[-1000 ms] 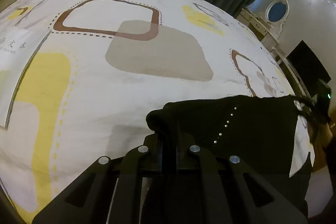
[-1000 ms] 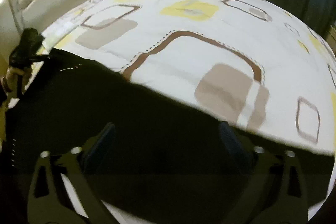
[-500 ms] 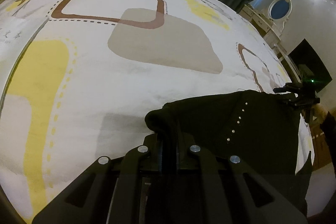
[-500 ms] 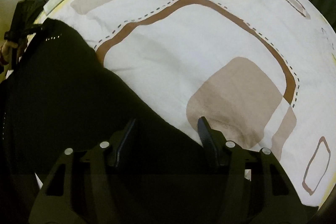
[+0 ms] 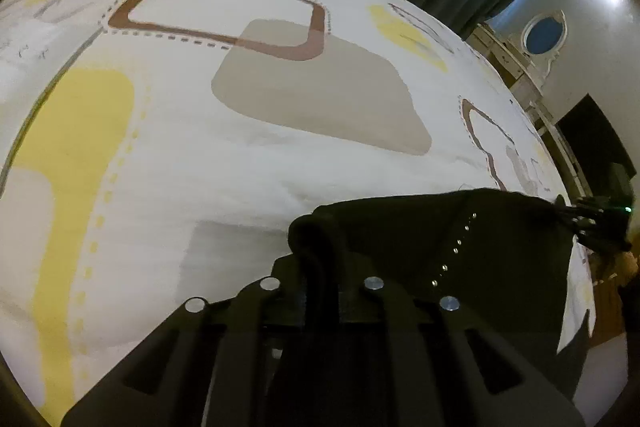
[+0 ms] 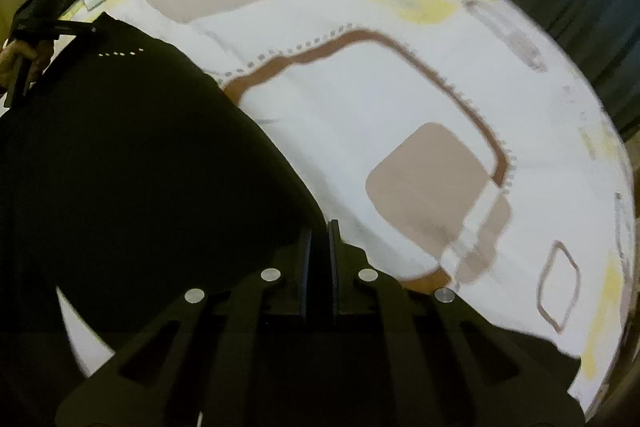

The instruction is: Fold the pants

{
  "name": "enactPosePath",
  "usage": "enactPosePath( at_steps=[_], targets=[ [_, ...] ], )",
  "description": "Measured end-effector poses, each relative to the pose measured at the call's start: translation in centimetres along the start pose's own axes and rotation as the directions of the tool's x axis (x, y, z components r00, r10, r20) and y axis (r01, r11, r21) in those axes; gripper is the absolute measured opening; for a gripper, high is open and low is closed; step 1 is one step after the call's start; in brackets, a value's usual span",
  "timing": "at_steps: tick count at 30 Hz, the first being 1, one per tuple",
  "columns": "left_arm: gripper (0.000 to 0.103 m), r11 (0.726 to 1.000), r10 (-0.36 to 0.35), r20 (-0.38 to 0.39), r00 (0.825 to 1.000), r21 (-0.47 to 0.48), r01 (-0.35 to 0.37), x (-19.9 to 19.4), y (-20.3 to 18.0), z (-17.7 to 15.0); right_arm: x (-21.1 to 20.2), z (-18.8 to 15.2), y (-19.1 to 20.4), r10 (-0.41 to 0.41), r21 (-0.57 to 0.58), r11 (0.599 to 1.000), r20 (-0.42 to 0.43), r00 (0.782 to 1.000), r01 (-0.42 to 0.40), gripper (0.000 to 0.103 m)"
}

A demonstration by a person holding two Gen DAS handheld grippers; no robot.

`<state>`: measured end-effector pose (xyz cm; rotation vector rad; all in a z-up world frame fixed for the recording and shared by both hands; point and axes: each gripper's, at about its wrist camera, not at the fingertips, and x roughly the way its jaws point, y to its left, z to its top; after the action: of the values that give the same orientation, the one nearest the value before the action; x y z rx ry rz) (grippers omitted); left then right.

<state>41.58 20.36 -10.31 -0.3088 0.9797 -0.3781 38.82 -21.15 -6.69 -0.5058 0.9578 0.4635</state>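
A bed (image 5: 248,163) carries everything, covered by a white bedspread (image 6: 360,115) printed with yellow, taupe and brown rounded squares. Black pants (image 5: 420,235) with a row of small studs lie on its near edge.

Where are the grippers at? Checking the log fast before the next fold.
Left gripper: shut on the black pants.
Right gripper: shut on the black pants' edge.
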Motion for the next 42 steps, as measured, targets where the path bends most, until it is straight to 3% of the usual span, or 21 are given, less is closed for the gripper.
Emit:
enactPosePath(
  at_steps=[4,9,14,18,22,29,35,42],
  targets=[
    [0.007,0.998,-0.061,0.072,0.996,-0.021,0.063,-2.4,-0.3,-0.3,-4.1,-1.9,2.6,-0.08,-0.004,0.997,0.074,0.994,0.081,0.007],
    [0.007,0.981,-0.194,0.173,0.966,0.018,0.194,-8.3,-2.0,-1.6,-9.0,-5.4,5.8,-0.139,0.016,0.99,0.15,0.979,0.139,0.007],
    [0.008,0.959,-0.282,0.199,0.939,0.061,0.275,-13.6,-3.5,-5.2,-13.8,-10.8,10.5,-0.171,0.053,0.985,0.202,0.964,0.163,0.007],
    [0.008,0.951,-0.304,0.186,0.934,0.117,0.286,-16.4,-4.9,-8.5,-16.0,-14.9,14.4,-0.184,0.064,0.983,0.199,0.963,0.175,0.007],
    [0.008,0.943,-0.316,0.154,0.936,0.155,0.293,-18.2,-5.4,-12.3,-16.8,-18.2,17.5,-0.175,0.085,0.983,0.182,0.968,0.162,0.007],
    [0.008,0.952,-0.299,0.115,0.947,0.102,0.288,-18.3,-3.6,-17.5,-16.8,-21.9,22.4,-0.154,0.102,0.985,0.159,0.975,0.139,0.008],
    [0.012,0.971,-0.232,0.031,0.972,0.062,0.23,-16.3,-1.6,-19.7,-15.6,-23.2,25.7,-0.182,0.041,0.983,0.134,0.974,0.178,0.009],
    [0.016,0.967,-0.253,0.062,0.966,0.027,0.251,-17.6,0.0,-21.5,-16.1,-24.0,26.2,-0.175,0.071,0.984,0.152,0.973,0.166,0.009]
  ],
)
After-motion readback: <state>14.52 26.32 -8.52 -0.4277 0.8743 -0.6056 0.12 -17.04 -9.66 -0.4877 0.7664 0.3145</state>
